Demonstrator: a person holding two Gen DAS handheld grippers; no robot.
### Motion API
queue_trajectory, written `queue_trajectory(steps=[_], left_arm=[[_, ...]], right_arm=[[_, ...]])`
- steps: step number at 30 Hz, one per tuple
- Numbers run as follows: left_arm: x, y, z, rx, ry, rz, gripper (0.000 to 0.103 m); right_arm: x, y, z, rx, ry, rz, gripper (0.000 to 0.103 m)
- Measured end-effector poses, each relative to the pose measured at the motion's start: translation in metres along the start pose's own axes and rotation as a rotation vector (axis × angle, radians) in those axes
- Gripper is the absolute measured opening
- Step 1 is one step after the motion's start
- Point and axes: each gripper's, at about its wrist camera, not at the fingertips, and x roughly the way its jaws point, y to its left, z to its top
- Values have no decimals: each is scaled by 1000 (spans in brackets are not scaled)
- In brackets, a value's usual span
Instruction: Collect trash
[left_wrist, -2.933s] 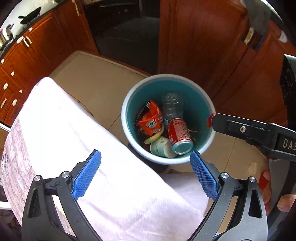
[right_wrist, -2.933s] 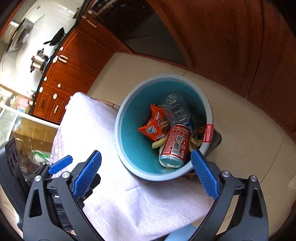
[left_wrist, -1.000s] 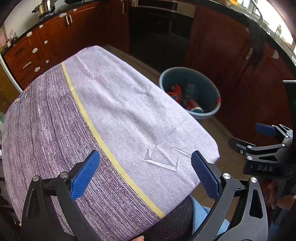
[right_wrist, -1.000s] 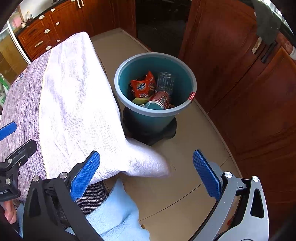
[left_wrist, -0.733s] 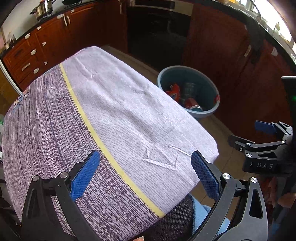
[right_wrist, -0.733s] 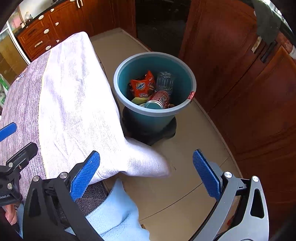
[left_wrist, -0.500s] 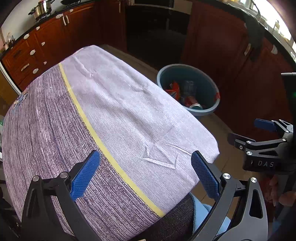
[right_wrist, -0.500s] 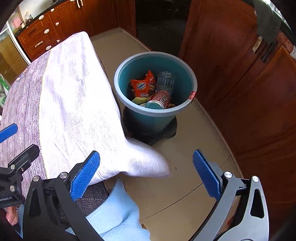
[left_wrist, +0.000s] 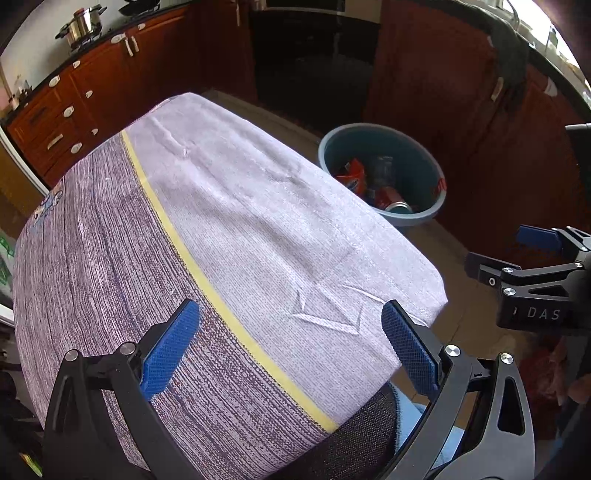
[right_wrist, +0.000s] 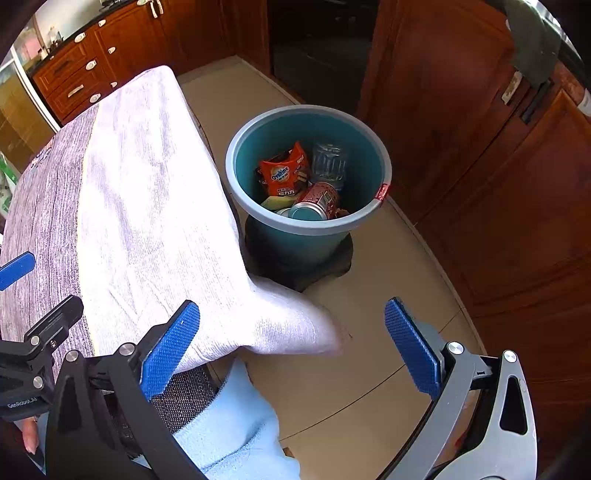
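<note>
Both tools hung wide open and empty over a cloth-covered counter (left_wrist: 229, 236) in a wood-panelled kitchen — the left tool (left_wrist: 288, 347) above the striped cloth, the right tool (right_wrist: 291, 347) past the counter's corner, over the tiled floor (right_wrist: 369, 332). The trash sat in the teal bin (right_wrist: 240, 162) on the floor just beside the counter: an orange snack packet (right_wrist: 282, 173), a red drink can (right_wrist: 317, 203), a clear plastic bottle (right_wrist: 328, 158) and a yellowish scrap beneath them. No loose rubbish showed on the cloth or the floor in either view, so the collecting appeared done or very nearly so — what lay outside the frames could not be told.
</note>
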Motion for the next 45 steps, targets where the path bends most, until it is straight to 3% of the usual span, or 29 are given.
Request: queue_trajectory(steps=[45], left_arm=[[-6, 6, 0, -17, -3, -27, 99]], right_arm=[[-4, -3, 6, -11, -8, -13, 96]])
